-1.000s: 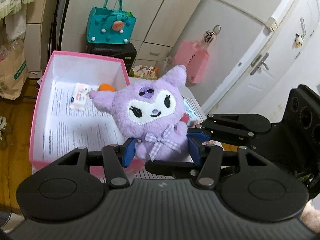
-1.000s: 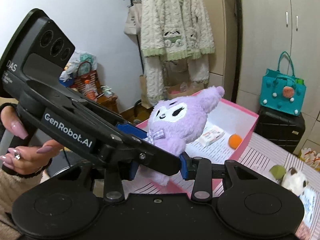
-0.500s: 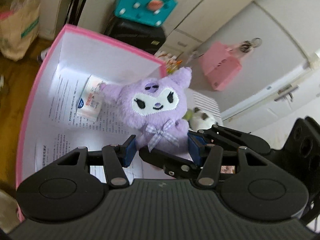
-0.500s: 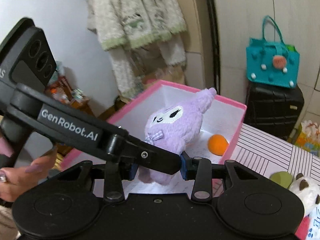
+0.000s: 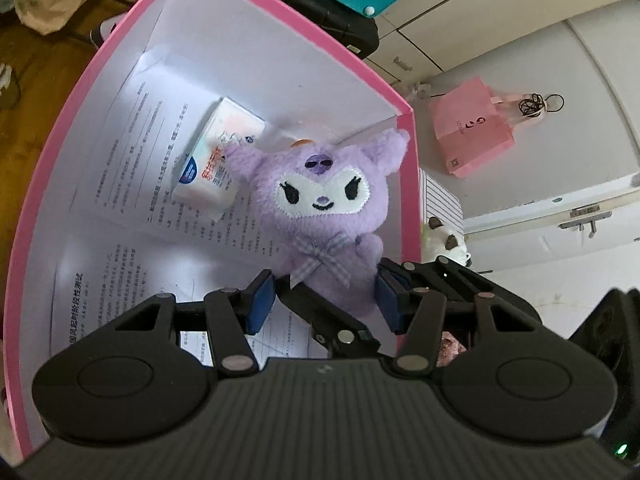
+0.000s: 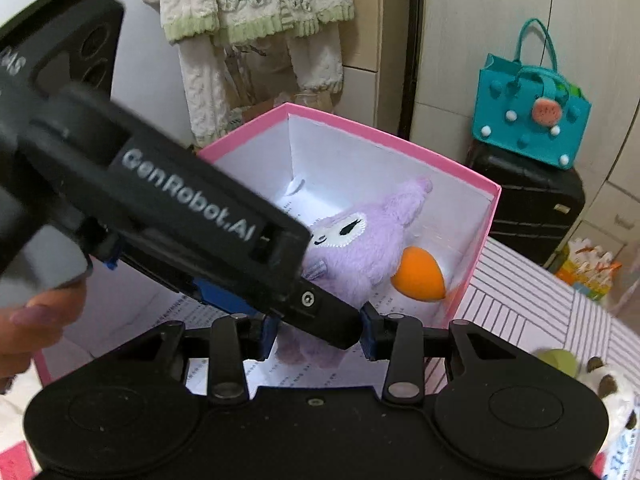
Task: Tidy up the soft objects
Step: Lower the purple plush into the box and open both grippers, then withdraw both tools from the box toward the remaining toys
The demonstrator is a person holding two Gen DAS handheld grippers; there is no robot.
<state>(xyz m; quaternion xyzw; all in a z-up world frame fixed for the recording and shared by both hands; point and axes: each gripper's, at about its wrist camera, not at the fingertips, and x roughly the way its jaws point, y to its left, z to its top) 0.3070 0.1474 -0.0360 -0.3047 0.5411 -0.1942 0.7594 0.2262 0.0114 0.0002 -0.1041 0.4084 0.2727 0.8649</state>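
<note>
Cream cupboard doors (image 6: 500, 20) fill the background; teal bag (image 6: 528, 120) sits on a black case (image 6: 532, 208) at 2 o'clock in the right wrist view. Pink box (image 5: 72, 152), white inside, lined with printed sheets (image 5: 140, 184), stands on the striped table (image 6: 532, 300). Purple plush (image 5: 324, 216) hangs over the box interior, face upright, at 12 o'clock from both grippers. Left gripper (image 5: 326, 300) fingers pinch its lower body from either side; right gripper (image 6: 316, 336) fingers pinch its base too. Tissue pack (image 5: 216, 160) lies at 10 o'clock of the plush, orange sponge (image 6: 420, 272) at 3 o'clock
</note>
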